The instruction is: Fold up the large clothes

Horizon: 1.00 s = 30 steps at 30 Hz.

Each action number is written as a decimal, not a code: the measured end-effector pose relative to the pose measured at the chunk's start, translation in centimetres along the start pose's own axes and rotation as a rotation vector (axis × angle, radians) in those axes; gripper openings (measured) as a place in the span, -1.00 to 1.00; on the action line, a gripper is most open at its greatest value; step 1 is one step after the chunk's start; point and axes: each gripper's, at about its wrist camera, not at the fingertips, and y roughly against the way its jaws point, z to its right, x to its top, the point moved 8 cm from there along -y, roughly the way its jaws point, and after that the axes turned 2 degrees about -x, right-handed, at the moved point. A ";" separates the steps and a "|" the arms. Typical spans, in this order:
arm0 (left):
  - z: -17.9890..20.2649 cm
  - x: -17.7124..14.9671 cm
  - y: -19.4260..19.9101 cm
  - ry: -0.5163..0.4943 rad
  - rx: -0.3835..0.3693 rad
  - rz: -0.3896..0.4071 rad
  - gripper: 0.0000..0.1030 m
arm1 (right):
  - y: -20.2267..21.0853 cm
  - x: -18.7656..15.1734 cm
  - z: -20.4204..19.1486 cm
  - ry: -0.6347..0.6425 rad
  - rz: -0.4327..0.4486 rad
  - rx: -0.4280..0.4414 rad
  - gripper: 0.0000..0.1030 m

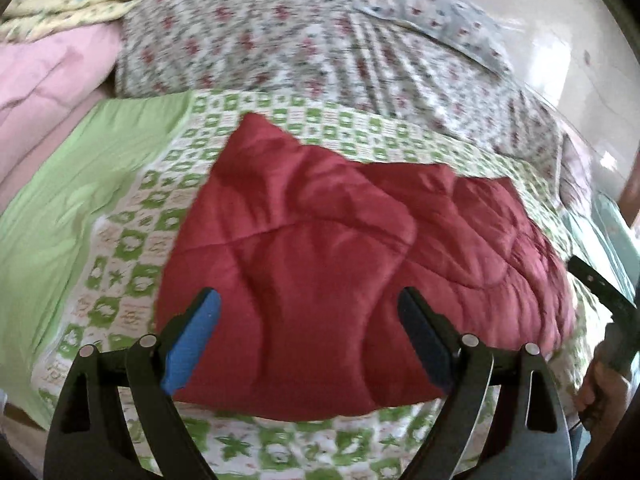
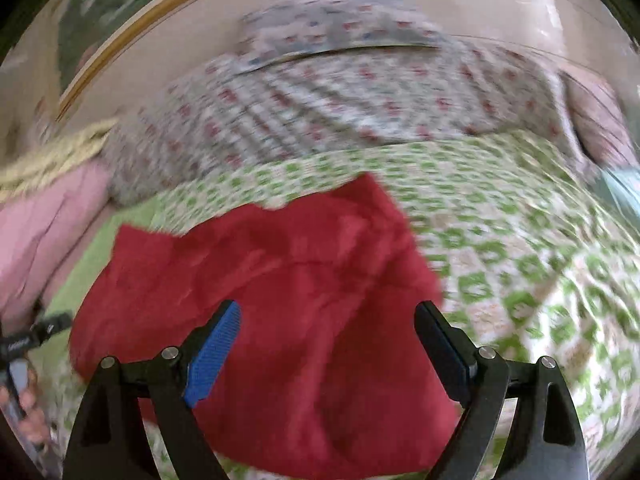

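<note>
Fingers of both grippers stand wide apart with nothing between them: your left gripper and right gripper each hang above the red garment, which fills the lower centre of both views, lying crumpled on the green-checked bedspread.

For a clean fold, pick corners, not bulk. Bring each gripper low to the near hem, at the bottom of the frame, and close on a single edge layer so you don't pinch the bedspread beneath. Lift both sides together and lay them toward the far edge, upper centre.

Hard to read: the right wrist view is smeared, so the garment's outline there is uncertain. Whether it is already doubled over, I cannot tell. Its near hem drops behind the gripper arms, and sleeves or collar aren't distinguishable.
</note>
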 end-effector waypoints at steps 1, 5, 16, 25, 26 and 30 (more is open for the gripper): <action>0.5 -0.1 0.0 -0.009 -0.012 0.000 0.77 | -0.1 0.1 -1.0 0.014 -0.014 0.026 0.74; 2.1 -0.5 -0.3 -0.059 -0.051 -0.008 0.77 | -1.2 -0.6 -3.9 0.073 -0.079 0.078 0.74; 0.9 -1.8 -6.0 -0.061 0.002 -0.141 0.86 | -6.8 -2.7 -5.4 0.152 -0.243 0.038 0.76; -0.4 0.3 -9.3 -0.022 0.072 -0.170 0.86 | -10.8 -0.4 -3.4 0.155 -0.316 -0.059 0.75; -0.5 0.4 -9.5 -0.019 0.076 -0.171 0.86 | -11.2 -0.2 -3.2 0.151 -0.322 -0.062 0.76; -0.8 1.0 -10.6 -0.012 0.084 -0.180 0.86 | -12.8 0.3 -1.9 0.116 -0.339 -0.079 0.76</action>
